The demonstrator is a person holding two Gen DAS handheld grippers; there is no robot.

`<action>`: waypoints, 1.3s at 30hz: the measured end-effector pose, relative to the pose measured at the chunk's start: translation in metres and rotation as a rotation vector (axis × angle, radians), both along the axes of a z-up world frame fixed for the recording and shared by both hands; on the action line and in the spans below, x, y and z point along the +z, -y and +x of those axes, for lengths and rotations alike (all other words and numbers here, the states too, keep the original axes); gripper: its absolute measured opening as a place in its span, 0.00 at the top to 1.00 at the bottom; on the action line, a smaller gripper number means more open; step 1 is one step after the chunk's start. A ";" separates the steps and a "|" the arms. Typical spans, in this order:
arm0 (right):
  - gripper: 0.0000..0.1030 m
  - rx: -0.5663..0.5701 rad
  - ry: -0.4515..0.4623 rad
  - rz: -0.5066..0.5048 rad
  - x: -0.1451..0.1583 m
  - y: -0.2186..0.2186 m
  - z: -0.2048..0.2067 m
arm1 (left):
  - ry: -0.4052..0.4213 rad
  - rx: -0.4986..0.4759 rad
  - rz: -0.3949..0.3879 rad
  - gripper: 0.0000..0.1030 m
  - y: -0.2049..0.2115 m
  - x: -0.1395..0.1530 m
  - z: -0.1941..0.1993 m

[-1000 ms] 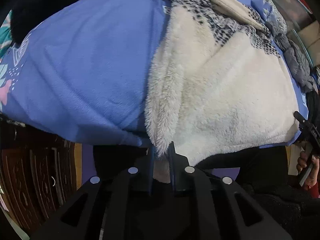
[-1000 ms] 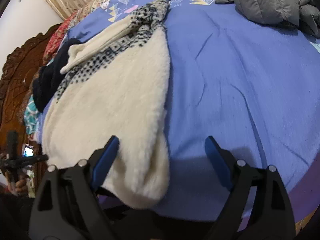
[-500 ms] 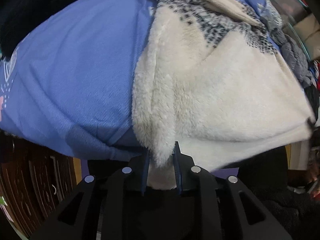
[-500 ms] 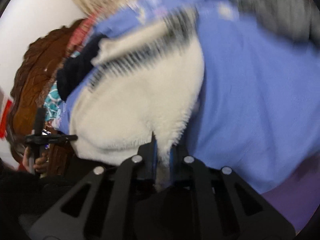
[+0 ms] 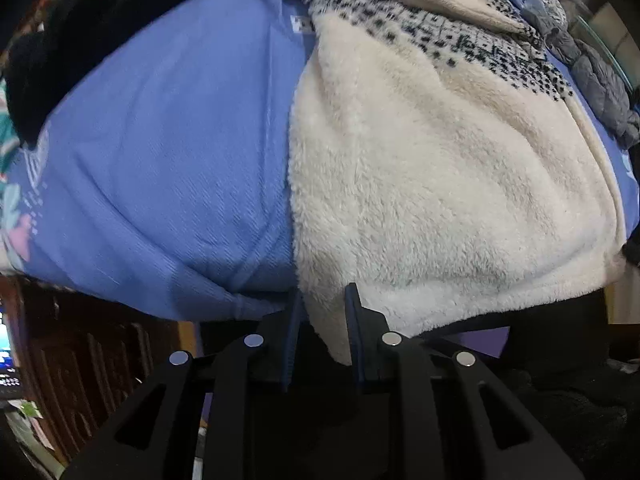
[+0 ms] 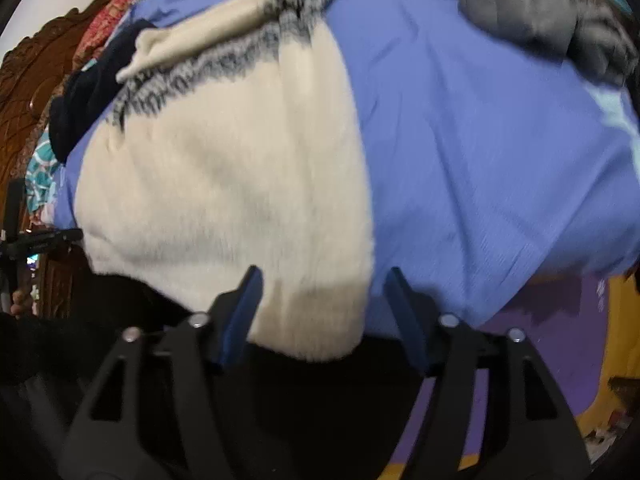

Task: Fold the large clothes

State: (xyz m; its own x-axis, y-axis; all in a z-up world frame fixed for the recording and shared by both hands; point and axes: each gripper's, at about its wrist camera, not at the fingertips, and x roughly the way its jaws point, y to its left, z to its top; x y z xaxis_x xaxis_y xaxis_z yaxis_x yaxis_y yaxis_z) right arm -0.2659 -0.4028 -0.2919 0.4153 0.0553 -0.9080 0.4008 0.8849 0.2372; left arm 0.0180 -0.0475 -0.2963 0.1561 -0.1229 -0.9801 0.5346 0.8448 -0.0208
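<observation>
right gripper [image 6: 324,300] has released the cream fleece garment [image 5: 440,184]; left gripper [image 5: 322,312] loosened, grasp uncertain. hem laid; regrasp next.

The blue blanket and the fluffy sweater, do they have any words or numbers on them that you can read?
No readable text anywhere.
Blue blanket: only triangle and flower patterns, no letters.
Cream fleece sweater: only a black speckled pattern, no label visible.
Grey jacket: blurred, nothing legible.

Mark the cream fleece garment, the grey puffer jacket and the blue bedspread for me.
cream fleece garment [image 5: 440,184], left wrist view, middle of fluffy body.
grey puffer jacket [image 6: 532,12], right wrist view, quilted bulk at the far side.
blue bedspread [image 5: 172,152], left wrist view, bare stretch left of garment.
</observation>
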 end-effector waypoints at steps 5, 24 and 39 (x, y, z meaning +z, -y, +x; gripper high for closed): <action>0.38 -0.023 0.068 0.017 0.021 0.022 0.011 | 0.031 -0.002 -0.002 0.56 0.002 0.005 -0.005; 0.38 -0.008 0.015 0.069 -0.010 0.005 0.042 | -0.005 -0.016 -0.017 0.56 0.002 -0.001 -0.004; 0.32 0.036 -0.009 0.095 -0.024 -0.009 0.044 | -0.024 -0.071 -0.039 0.40 0.020 -0.007 -0.017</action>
State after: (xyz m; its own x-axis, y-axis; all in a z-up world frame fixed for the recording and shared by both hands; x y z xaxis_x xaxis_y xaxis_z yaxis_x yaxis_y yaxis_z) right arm -0.2221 -0.3937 -0.3157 0.4037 0.1564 -0.9014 0.3718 0.8722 0.3179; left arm 0.0011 -0.0671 -0.3028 0.1226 -0.1706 -0.9777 0.5921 0.8032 -0.0659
